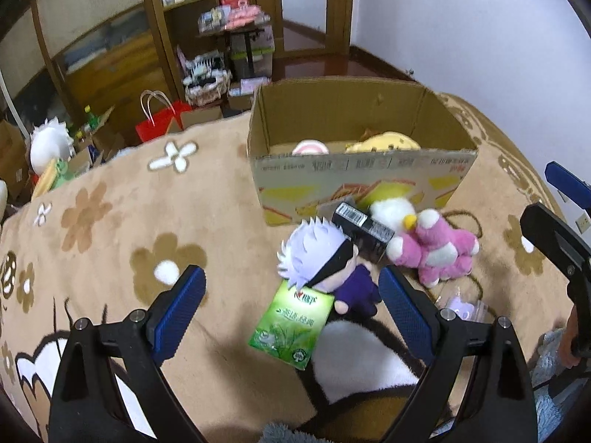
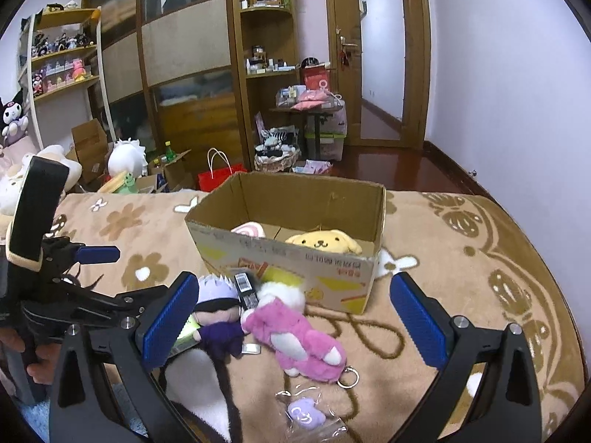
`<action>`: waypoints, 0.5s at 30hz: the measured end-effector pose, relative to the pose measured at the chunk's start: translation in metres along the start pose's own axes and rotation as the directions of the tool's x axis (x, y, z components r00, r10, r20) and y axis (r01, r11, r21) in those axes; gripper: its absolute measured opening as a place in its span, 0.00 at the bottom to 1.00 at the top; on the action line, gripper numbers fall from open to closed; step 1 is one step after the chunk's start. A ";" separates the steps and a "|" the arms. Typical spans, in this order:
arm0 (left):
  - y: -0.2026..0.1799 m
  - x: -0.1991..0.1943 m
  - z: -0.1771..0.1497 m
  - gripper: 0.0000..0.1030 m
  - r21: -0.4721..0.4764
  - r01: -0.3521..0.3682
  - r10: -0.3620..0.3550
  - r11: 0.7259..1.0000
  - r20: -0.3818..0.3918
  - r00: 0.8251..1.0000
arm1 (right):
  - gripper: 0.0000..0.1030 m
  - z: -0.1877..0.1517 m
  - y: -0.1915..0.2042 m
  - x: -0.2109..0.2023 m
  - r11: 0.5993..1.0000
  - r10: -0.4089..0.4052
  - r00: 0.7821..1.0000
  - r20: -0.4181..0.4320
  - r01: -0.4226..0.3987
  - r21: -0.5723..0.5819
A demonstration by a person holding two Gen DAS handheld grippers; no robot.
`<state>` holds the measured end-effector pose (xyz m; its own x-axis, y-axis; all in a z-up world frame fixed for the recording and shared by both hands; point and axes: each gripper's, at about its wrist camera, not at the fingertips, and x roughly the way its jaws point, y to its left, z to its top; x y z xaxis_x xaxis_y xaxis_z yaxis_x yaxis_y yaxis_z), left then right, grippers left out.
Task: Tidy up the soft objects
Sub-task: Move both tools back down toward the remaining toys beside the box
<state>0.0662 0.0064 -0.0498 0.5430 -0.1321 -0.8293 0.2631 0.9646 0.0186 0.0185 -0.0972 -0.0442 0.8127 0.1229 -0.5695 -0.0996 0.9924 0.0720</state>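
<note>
two soft toys already lie inside the open cardboard box on the flowered brown blanket: a yellow dog-faced plush and a pink-and-white round plush. the sorting looks partly done, with more soft toys waiting outside the box.

just in front of the box lies a small cluster: a white-haired doll in purple, a pink bear plush, and a white-and-yellow plush touching the box wall. mixed in are harder things, a black barcoded box and a green tissue pack. a small lilac charm in a clear bag lies nearer the camera.

the left gripper hovers low over the blanket, its blue pads spread wide and empty, the doll between them. the right gripper is likewise wide apart and holds nothing, framing the doll and pink bear. a hand holding the left tool shows at the edge of the right view.

the next move likely calls for lowering over one plush, closing on its body without catching the black box or tissue pack, then lifting it into the cardboard box.
</note>
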 end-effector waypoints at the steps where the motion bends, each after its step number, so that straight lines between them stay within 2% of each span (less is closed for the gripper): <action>1: 0.001 0.004 0.000 0.91 -0.004 -0.001 0.000 1.000 -0.014 1.000 | 1.00 -0.002 0.000 0.003 1.000 -0.003 1.000 -0.008 0.003 -0.004; 8: 0.002 0.030 -0.003 0.91 -0.020 -0.001 -0.002 1.000 -0.121 0.993 | 1.00 -0.011 -0.002 0.023 1.000 -0.013 0.999 -0.052 0.013 0.005; 15: 0.004 0.059 -0.008 0.91 -0.027 -0.009 0.002 1.000 -0.245 0.970 | 1.00 -0.019 -0.005 0.050 1.000 -0.019 0.994 -0.112 0.021 0.020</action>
<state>0.0928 0.0040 -0.1028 0.3320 -0.0702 -0.9407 0.2364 0.9716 0.0110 0.0488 -0.0960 -0.0891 0.7450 0.1036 -0.6590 -0.0709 0.9946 0.0762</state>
